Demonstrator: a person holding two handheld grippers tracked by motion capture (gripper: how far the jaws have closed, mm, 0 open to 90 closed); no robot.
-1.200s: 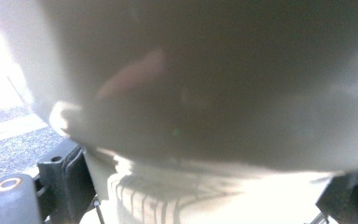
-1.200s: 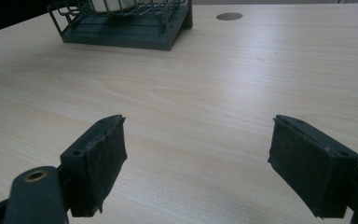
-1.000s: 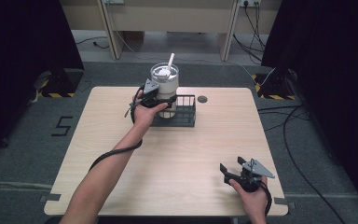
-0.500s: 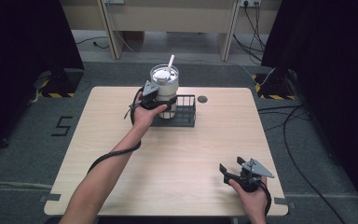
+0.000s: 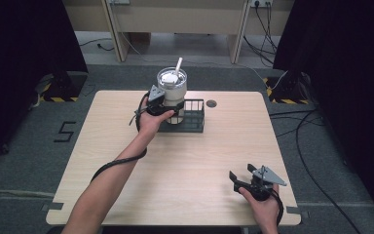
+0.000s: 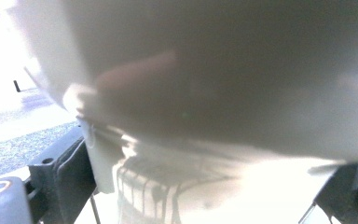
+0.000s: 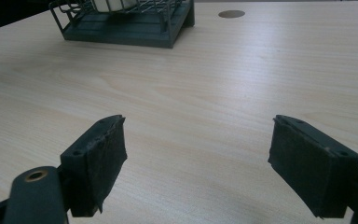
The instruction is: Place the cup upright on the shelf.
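Note:
A pale tumbler (image 5: 171, 90) with a lid and a white straw (image 5: 177, 65) stands in the left end of a black wire rack (image 5: 194, 123) at the back of the table. My left gripper (image 5: 170, 106) is shut on the tumbler's lower body, and its own view shows the tumbler (image 6: 214, 93) blurred and very close, with a jaw on each side. My right gripper (image 5: 242, 172) rests near the front right of the table, open and holding nothing. In the right gripper view, bare wood lies between the pads of my right gripper (image 7: 200, 158), and the rack (image 7: 130, 28) is far ahead.
The light wooden table (image 5: 126, 161) has a round cable hole (image 5: 211, 103) right of the rack. A cable trails from the left gripper along the forearm. Dark curtains stand at both sides, with cables on the floor at the right.

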